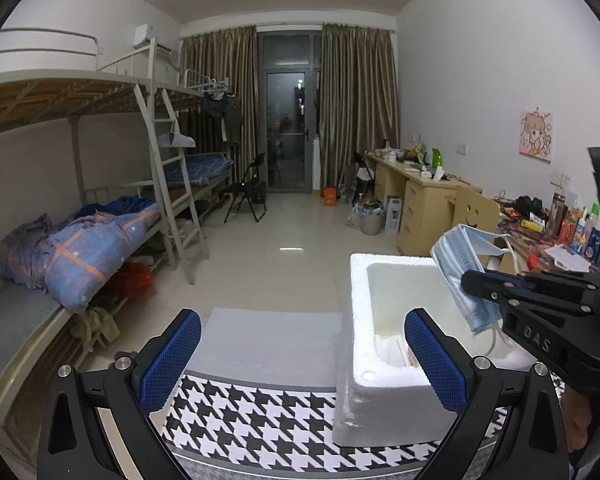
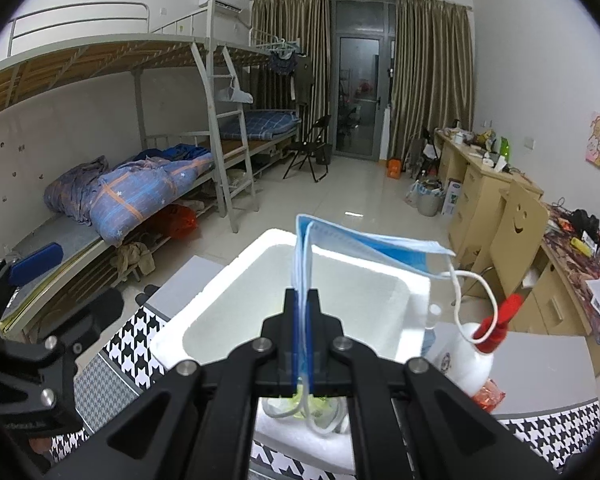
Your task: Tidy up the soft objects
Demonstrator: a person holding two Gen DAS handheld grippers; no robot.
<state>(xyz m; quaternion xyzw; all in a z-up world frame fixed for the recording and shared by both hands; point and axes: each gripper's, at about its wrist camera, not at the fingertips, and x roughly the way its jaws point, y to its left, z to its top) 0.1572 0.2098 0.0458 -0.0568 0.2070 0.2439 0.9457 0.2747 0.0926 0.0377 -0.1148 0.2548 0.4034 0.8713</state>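
My right gripper [image 2: 301,294] is shut on a blue face mask [image 2: 364,246] and holds it in the air above the open white foam box [image 2: 208,304]. The mask's white ear loop [image 2: 476,284] hangs to the right. In the left wrist view the mask [image 1: 458,264] and the right gripper [image 1: 474,282] are over the box's [image 1: 360,300] right side. My left gripper [image 1: 302,356] is open and empty, low over the houndstooth cloth [image 1: 252,412] left of the box. Some items lie in the box bottom, mostly hidden.
A white bottle with a red spray top [image 2: 480,352] stands right of the box. A grey pad [image 1: 268,340] lies left of it. A bunk bed [image 1: 80,240] is at left, a cluttered desk [image 1: 560,236] and wooden chair [image 1: 474,210] at right.
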